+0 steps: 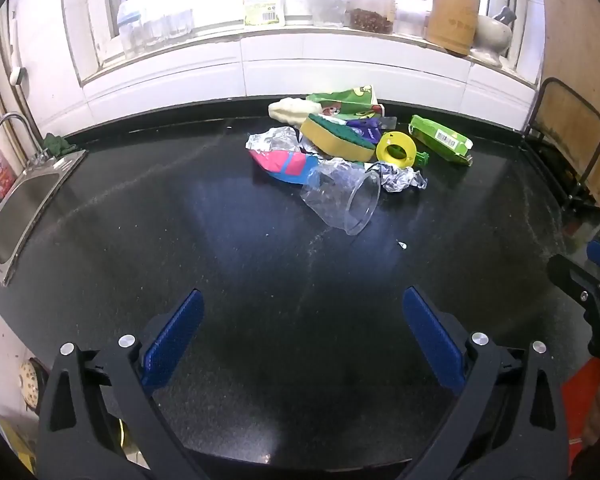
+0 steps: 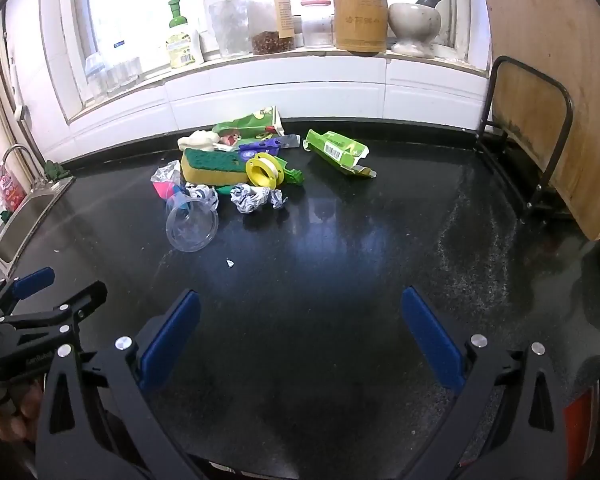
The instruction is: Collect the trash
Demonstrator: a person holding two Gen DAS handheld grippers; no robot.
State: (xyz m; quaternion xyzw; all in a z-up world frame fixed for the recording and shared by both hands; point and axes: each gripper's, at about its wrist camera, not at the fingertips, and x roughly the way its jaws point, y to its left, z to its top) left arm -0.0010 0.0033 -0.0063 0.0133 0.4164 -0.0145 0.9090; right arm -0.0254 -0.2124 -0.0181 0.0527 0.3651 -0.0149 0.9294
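A pile of trash lies on the black counter [image 1: 180,220] near the back wall. A clear plastic cup [image 1: 342,198] [image 2: 191,222] lies on its side at the front of the pile. Behind it are a yellow and green sponge [image 1: 338,140] [image 2: 212,166], a yellow ring spool [image 1: 396,150] [image 2: 265,170], crumpled foil [image 1: 404,176] [image 2: 254,197], a pink and blue wrapper [image 1: 288,164], a green carton [image 1: 440,140] [image 2: 338,150] and a green snack bag [image 1: 348,102] [image 2: 250,124]. My left gripper [image 1: 302,336] and my right gripper [image 2: 300,336] are both open and empty, well short of the pile.
A steel sink [image 1: 20,208] with a tap is at the left. A wooden cutting board in a black rack [image 2: 540,128] stands at the right. Bottles, jars, a bamboo utensil holder [image 2: 360,14] and a mortar line the windowsill. A small white scrap [image 2: 230,263] lies on the counter.
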